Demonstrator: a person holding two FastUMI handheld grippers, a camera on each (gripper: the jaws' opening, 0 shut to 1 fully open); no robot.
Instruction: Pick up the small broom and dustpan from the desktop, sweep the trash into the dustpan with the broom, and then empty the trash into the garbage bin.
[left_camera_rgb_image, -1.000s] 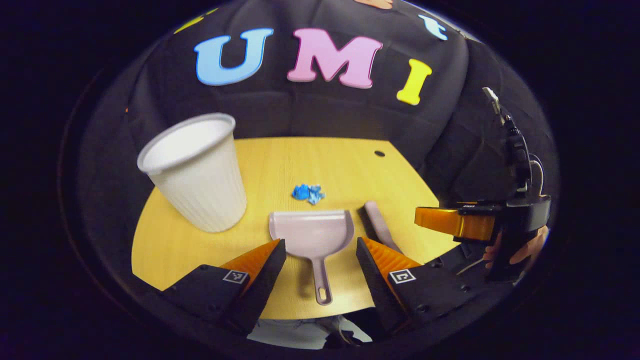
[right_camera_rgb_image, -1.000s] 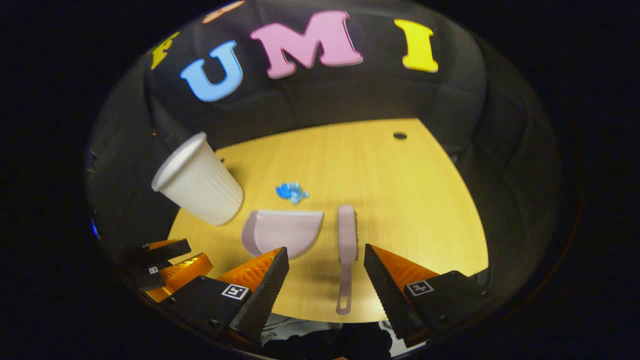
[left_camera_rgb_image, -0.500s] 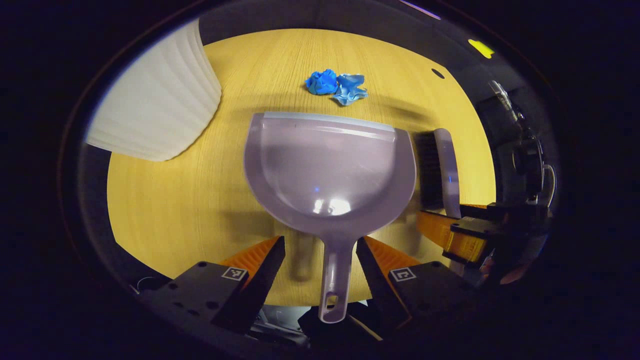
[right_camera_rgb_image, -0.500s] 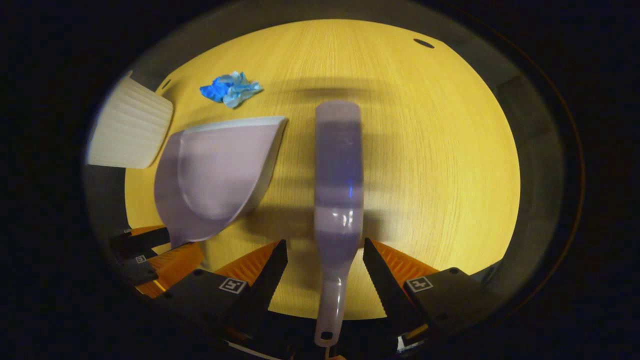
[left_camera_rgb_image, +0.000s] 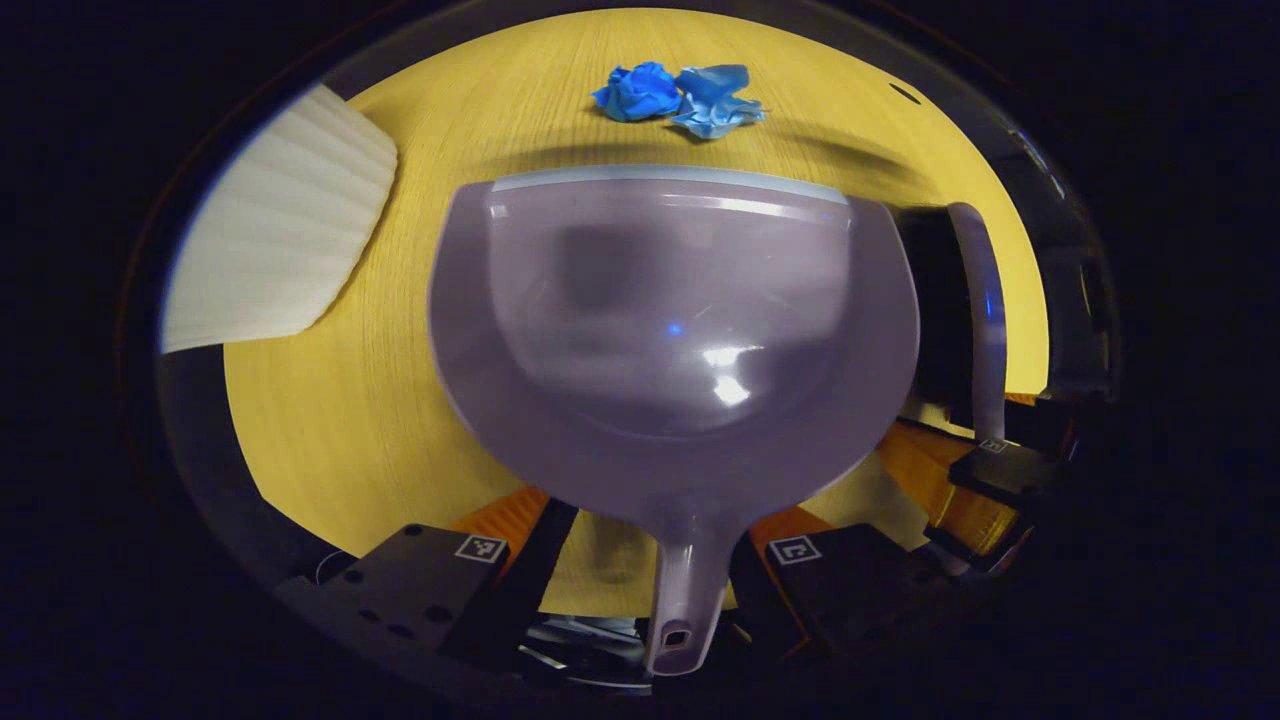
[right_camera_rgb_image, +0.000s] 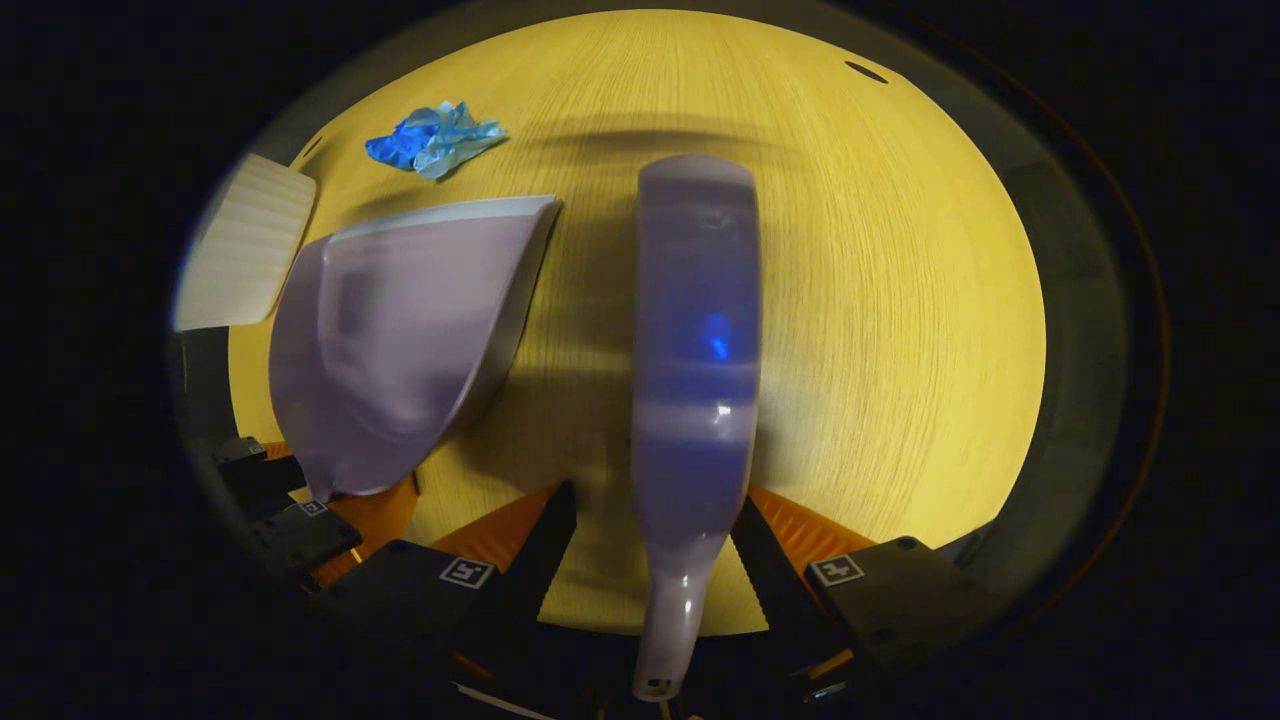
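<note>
The dustpan (left_camera_rgb_image: 670, 340) lies flat on the yellow desk (left_camera_rgb_image: 330, 420), its handle running between the fingers of the left gripper (left_camera_rgb_image: 650, 560), whose fingers stand apart on either side without pressing it. Right of the dustpan lies the broom (right_camera_rgb_image: 695, 340), its handle between the spread fingers of the right gripper (right_camera_rgb_image: 655, 560). Beyond the dustpan's front edge sits crumpled blue trash (left_camera_rgb_image: 680, 92). A white ribbed bin (left_camera_rgb_image: 275, 265) stands left of the dustpan.

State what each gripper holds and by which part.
Nothing gripped yet. The left gripper straddles the dustpan handle, open; the right gripper straddles the broom handle, open.
</note>
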